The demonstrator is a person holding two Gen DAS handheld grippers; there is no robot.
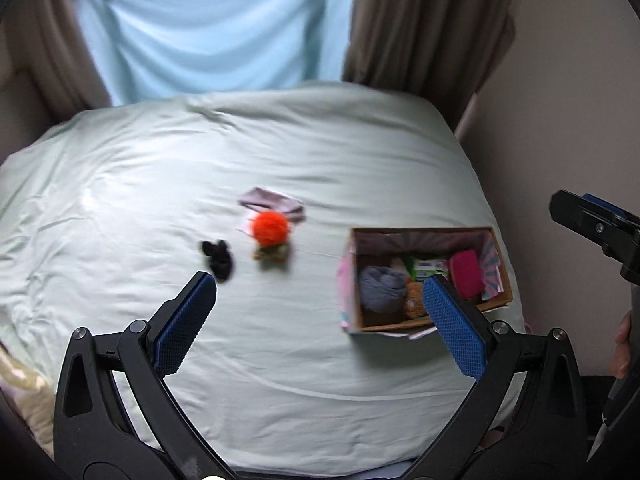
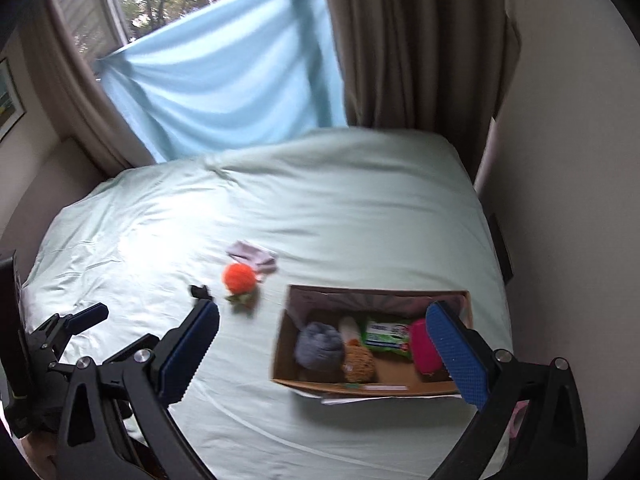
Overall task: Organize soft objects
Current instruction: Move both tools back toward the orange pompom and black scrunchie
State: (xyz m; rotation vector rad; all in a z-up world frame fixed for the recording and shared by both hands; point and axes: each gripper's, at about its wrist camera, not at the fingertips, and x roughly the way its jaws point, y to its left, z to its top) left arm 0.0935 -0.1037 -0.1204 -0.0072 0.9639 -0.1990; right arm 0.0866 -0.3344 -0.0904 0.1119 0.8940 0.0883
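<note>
- Loose soft things: an orange pom-pom [image 1: 270, 227], a black scrap of cloth [image 1: 218, 258], a small green-brown piece [image 1: 273, 255] just under the pom-pom, and a pale folded cloth [image 1: 276, 204] behind it lie together mid-bed, apart from the box.
- Cardboard box [image 1: 502, 258]: it sits on the bed [image 1: 280, 360] to the right and already holds a grey yarn ball [image 1: 380, 286], a magenta pouch [image 1: 466, 276], a green packet [image 1: 430, 267] and a tan fuzzy item [image 1: 414, 298].
- My left gripper [image 1: 320, 312] hangs above the sheet, tongs spread wide and holding nothing; my right gripper [image 2: 324, 344] is likewise spread and empty over the box's near side.
- Risk, as I judge it: the pom-pom may roll off when nudged; pinching too low would catch the loose sheet; the thin cloth may slip free.
- Hard to read: both views are motion-blurred, so the green-brown piece cannot be identified; in the right wrist view a finger hides most of the black scrap; the box's near corner is covered.
</note>
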